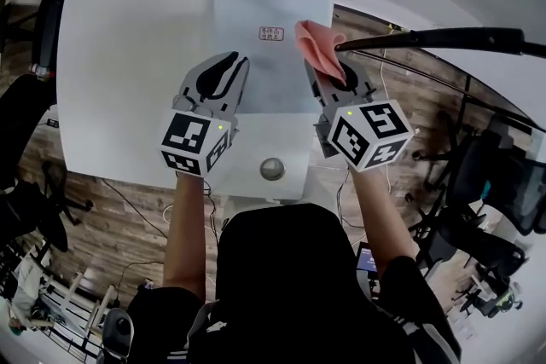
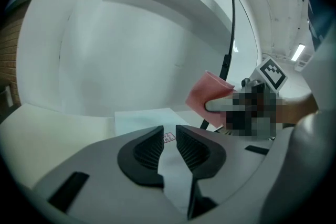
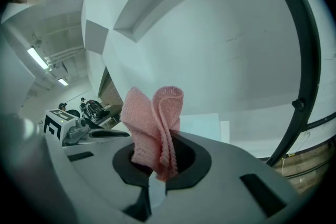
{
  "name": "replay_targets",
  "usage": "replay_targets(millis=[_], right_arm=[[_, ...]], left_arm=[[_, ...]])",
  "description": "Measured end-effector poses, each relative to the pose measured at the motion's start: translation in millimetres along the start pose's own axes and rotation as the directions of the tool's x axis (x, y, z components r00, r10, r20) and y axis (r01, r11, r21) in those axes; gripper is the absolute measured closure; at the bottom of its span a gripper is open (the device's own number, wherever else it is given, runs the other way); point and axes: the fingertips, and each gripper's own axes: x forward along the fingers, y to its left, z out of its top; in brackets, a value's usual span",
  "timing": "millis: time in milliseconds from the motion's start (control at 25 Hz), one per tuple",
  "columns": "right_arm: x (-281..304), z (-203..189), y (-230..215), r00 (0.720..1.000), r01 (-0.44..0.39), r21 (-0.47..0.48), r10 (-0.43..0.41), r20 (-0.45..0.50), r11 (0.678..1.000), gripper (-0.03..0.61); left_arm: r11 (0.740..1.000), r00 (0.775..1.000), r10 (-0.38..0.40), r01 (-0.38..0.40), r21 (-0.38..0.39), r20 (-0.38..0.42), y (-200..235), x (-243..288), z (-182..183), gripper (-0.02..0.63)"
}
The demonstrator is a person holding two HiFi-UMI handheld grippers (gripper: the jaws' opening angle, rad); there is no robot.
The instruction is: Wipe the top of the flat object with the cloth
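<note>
We're over a white table [image 1: 119, 81]; a pale flat sheet [image 1: 273, 72] with a red label [image 1: 270, 33] lies on it, and perhaps a grey knob [image 1: 272, 169] nearer us.

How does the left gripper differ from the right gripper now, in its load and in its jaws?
The left gripper is empty, while the right gripper holds the pink cloth. The left gripper's jaws stand slightly apart; the right gripper's jaws are closed on the cloth. The left gripper is over the left side of the flat white object, the right gripper at its right edge. Both point away from the person.
</note>
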Motion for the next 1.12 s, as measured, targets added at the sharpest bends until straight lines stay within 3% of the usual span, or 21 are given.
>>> replay_targets(millis=[160,320,480,1120], right_arm=[[3,-10,-1,1.0,-0.009,0.001,0.009,-0.029,1.0,0.534],[5,-13,-3,0.999,-0.015,0.003,0.015,-0.044,1.0,0.534],[7,-17,-7,0.998,-0.02,0.006,0.021,-0.059,1.0,0.534],[9,-30,-11,0.996,-0.018,0.022,0.02,-0.091,1.0,0.534]], left_arm=[[0.999,0.998,-0.046,0.047,0.022,-0.04,-3,9,-4,0.465],[0.989,0.988,-0.105,0.115,0.093,-0.111,-7,18,-16,0.34],[0.97,0.97,-0.141,0.175,0.169,-0.197,-14,24,-31,0.276],[0.956,0.936,-0.11,0.191,0.221,-0.335,-1,34,-70,0.249]])
